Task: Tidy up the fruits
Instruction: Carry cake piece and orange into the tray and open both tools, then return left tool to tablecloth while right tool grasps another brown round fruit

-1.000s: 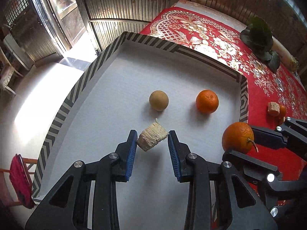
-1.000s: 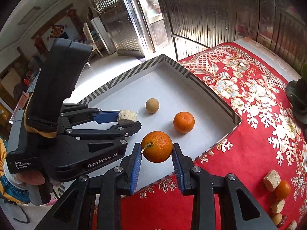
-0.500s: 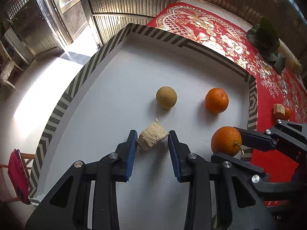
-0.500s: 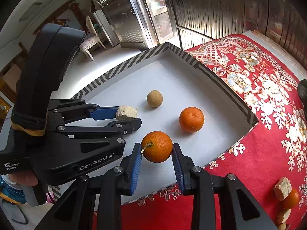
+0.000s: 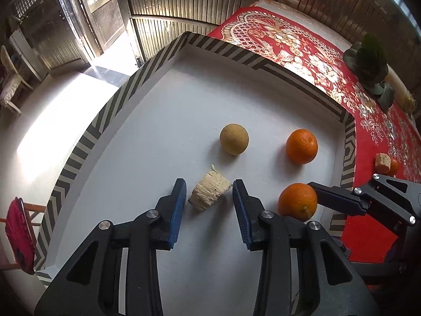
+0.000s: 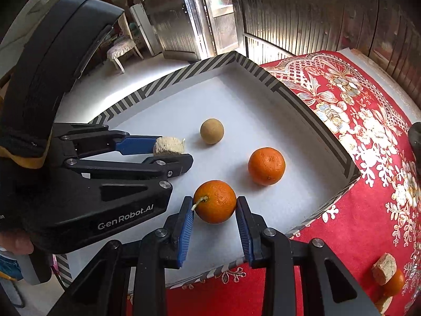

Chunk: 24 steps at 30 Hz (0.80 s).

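The tray (image 5: pixel 163 52) has a matt white floor, smooth and paper-like, with a printed black-and-white striped rim. The oranges (image 6: pixel 266 166) show glossy, finely dimpled peel. The tan round fruit (image 5: pixel 234 142) is dull and faintly rough. The pale stub (image 5: pixel 209 195) looks fibrous and coarse. The tablecloth (image 6: pixel 355 110) is red patterned cloth. Gripper fingers (image 5: pixel 176 210) are matt black plastic with ribbed blue pads and bright metal rivets.

A: so the tray (image 5: pixel 147 79) sits on the cloth (image 5: pixel 302 50), at its left end. Ball (image 5: pixel 234 142) and an orange (image 5: pixel 301 146) lie side by side in it, apart.

B: yeah, and nearer us the stub (image 5: pixel 209 195) lies between the left gripper's (image 5: pixel 208 202) fingers, the stemmed orange (image 6: pixel 215 201) just right of it in the right gripper (image 6: pixel 214 214). A few bits (image 6: pixel 386 271) lie on the cloth off right.
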Tool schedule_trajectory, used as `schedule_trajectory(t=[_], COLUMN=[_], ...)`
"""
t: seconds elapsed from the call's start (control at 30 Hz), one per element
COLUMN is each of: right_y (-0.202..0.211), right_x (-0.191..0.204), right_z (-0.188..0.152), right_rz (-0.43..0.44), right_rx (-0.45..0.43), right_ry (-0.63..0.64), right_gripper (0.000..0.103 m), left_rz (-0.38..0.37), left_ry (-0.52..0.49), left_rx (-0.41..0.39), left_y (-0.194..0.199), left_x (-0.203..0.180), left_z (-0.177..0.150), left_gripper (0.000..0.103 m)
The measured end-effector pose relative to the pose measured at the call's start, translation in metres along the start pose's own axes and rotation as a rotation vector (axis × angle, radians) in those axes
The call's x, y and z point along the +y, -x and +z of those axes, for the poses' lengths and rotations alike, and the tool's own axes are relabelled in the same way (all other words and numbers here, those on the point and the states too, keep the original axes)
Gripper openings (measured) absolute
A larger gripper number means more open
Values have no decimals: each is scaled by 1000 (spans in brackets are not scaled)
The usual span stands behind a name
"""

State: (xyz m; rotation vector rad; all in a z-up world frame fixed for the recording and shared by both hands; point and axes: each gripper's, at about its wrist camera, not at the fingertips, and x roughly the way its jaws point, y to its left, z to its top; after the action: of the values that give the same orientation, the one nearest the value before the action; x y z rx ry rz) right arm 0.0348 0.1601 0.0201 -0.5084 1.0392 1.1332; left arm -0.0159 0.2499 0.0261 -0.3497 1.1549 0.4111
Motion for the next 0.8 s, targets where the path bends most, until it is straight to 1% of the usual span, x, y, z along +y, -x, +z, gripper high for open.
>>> schedule_trajectory(t=[0.03, 0.07, 0.1, 0.3, 0.53, 0.63, 0.8], right_y=[0, 1, 3, 16, 41, 56, 75], right_x=[0, 1, 0, -1, 2, -1, -9], right_z=[0, -1, -2, -7, -15, -23, -42], right_rz=[1, 2, -1, 1, -3, -9, -48], right_rx=[-2, -5, -10, -36, -85, -110, -130], right_ry=[-1, -3, -5, -36, -56, -76, -126], right_gripper=[34, 34, 35, 35, 36, 36, 37], left_rz=[0, -1, -3, 4, 11, -5, -37], left_ry=[2, 5, 11, 18, 0, -8, -38], left_rx=[2, 3, 2, 4, -41, -57, -70], left_y=[0, 0, 0, 2, 19, 27, 36], left_x=[0, 1, 2, 6, -1, -8, -25], left_z=[0, 0, 0, -1, 0, -1, -5], left_gripper=[50, 54, 56, 56, 56, 60, 60])
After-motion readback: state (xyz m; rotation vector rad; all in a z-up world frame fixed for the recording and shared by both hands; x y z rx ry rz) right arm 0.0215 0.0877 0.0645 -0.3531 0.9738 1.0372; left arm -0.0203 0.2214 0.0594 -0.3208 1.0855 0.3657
